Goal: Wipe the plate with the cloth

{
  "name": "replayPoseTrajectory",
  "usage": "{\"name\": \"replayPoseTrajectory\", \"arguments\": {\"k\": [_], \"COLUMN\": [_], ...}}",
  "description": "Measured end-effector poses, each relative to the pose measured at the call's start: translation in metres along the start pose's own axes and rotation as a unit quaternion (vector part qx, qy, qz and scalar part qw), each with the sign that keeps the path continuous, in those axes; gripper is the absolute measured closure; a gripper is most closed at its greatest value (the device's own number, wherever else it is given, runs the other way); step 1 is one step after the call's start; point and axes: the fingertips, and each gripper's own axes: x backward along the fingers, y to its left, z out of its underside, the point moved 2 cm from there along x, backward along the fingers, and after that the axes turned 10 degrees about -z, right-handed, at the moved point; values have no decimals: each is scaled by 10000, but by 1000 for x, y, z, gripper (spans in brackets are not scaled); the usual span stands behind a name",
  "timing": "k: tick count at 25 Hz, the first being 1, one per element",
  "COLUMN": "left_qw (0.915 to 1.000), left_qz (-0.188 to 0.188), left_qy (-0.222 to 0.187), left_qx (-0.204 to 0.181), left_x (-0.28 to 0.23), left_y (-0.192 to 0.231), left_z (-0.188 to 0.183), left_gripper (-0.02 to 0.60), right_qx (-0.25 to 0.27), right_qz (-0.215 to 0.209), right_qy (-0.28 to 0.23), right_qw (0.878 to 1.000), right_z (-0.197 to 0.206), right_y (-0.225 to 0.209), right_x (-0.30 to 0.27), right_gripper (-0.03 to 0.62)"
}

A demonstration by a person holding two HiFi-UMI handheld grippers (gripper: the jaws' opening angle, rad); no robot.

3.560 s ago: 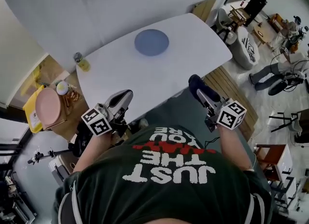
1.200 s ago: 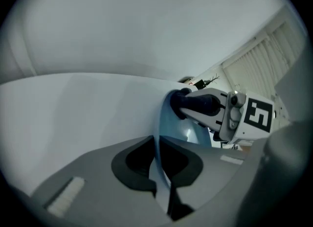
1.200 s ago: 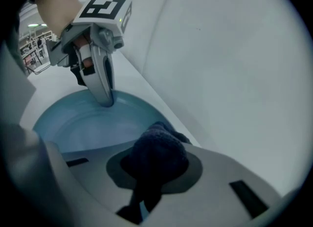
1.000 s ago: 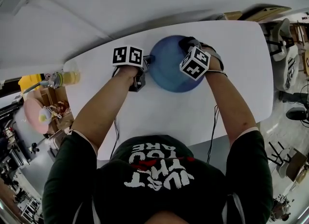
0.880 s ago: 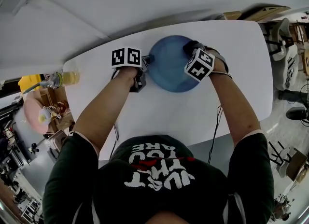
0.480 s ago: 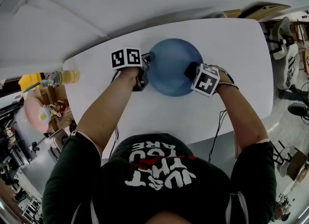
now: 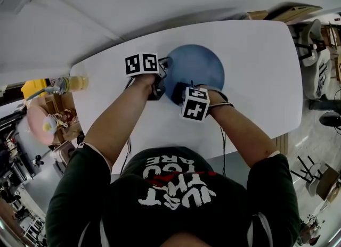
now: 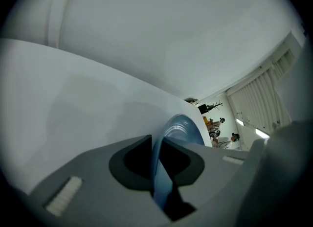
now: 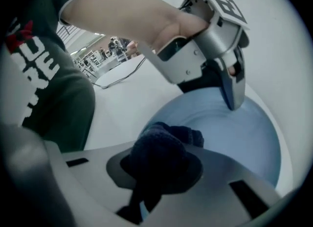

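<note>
Wiping the held plate (image 7: 205, 62).
Only gripper views are showing grips: right gripper (image 9: 156, 174) pinching cloth (image 9: 168, 140); left gripper (image 8: 157, 147), jaws just easing wider, clamping the rim.

The white bench (image 7: 256, 70) is lit brightly and evenly, with only faint, soft shadows cast on it, and a pale sheen is caught on the rim of the plate (image 8: 178, 123). Strong fisheye bending is seen in every view, and both gripper views are ringed by black corners. What lies nearest the lens there is rendered soft, the dark cloth (image 9: 161, 157) is reduced to a near-black mass, and distant light strips (image 8: 266, 134) are blown out.
</note>
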Motion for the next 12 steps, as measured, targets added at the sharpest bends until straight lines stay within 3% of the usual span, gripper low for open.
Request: {"name": "replayPoseTrajectory", "arguments": {"k": [5,9,12], "left_qw": [9996,9980,9959], "left_qz": [79,216,211], "left_qy": [207,389,474], "left_qx": [-198,-460,-747], "left_x": [0,-1,-1], "left_y": [-1,-2,-1], "left_z": [0,0,0], "left_gripper": [537,537,549], "right_qx": [153,366,455], "right_qz": [676,1475,1581], "right_qy": [-504,-913,-1303], "right_qw": [9963,9842,9777], "right_z": [-40,-49,-44], "right_y": [-43,-69,-62], "right_x": [-2,7,21], "right_gripper": [543,542,542]}}
